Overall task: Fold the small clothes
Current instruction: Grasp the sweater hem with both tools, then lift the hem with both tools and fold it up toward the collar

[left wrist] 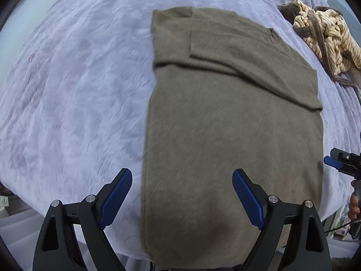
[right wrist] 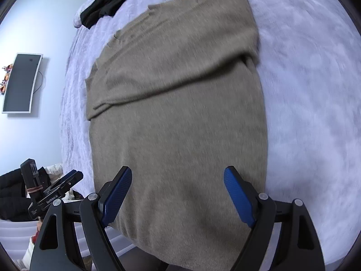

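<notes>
An olive-brown knit sweater (left wrist: 232, 124) lies flat on the lilac bed cover (left wrist: 74, 94), its sleeves folded across the chest into a long rectangle whose near end hangs over the bed's edge. My left gripper (left wrist: 182, 176) hovers open above the sweater's near left edge, nothing between its blue pads. In the right wrist view the same sweater (right wrist: 178, 113) fills the middle, and my right gripper (right wrist: 177, 174) is open over its near end, empty. The left gripper (right wrist: 67, 180) shows at the lower left there, the right gripper (left wrist: 338, 161) at the right edge of the left view.
A cream striped garment (left wrist: 325, 38) lies bunched at the far right of the bed. A black garment (right wrist: 108, 2) lies at the far end. A wall screen (right wrist: 21, 81) hangs beyond the bed's left side. A hand (left wrist: 354, 205) holds the right gripper's handle.
</notes>
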